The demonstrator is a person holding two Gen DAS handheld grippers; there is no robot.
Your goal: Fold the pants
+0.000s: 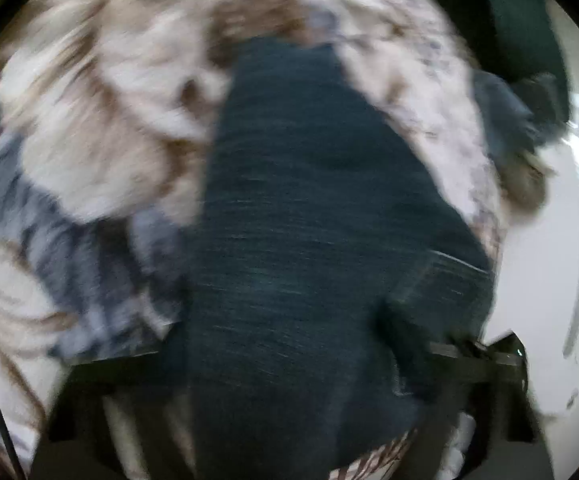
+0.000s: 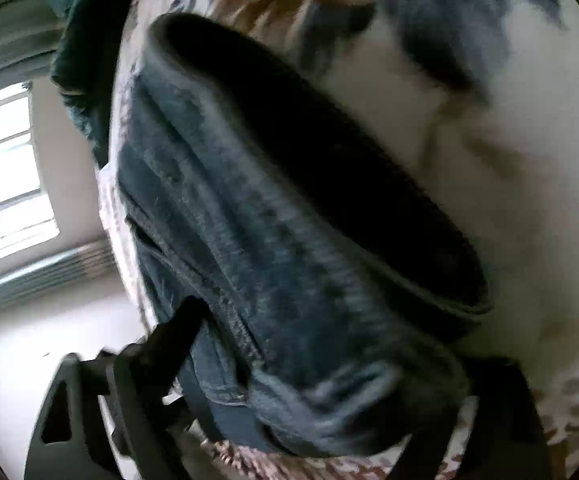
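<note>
Pants: dark blue denim pants [image 1: 309, 216] lie on a patterned bedspread [image 1: 101, 128]; in the left wrist view one long stretch of denim runs from the gripper away up the picture, much blurred
Waistband: in the right wrist view the open waist [image 2: 309, 168] gapes as a dark oval, with seams and a stitched edge [image 2: 225, 312] running down toward the gripper
Left gripper: the left gripper [image 1: 289, 420] has denim bunched between its dark fingers [image 1: 477, 356]; the cloth covers the gap and the near finger, so whether the pads press on it cannot be told
Right gripper: the right gripper [image 2: 321, 420] has a thick fold of the waist end filling the space between its fingers [image 2: 169, 340], which stand wide apart against the cloth on both sides, gripping it
Bedspread: white ground with brown and grey-blue blotches, lying under the pants in both views
Dark green cloth: a dark green fabric [image 1: 521, 20] sits beyond the bedspread's far edge
Room: a bright window [image 2: 5, 176] and a ribbed radiator [image 2: 45, 276] below it show at the left of the right wrist view, above a pale floor [image 2: 41, 340]
</note>
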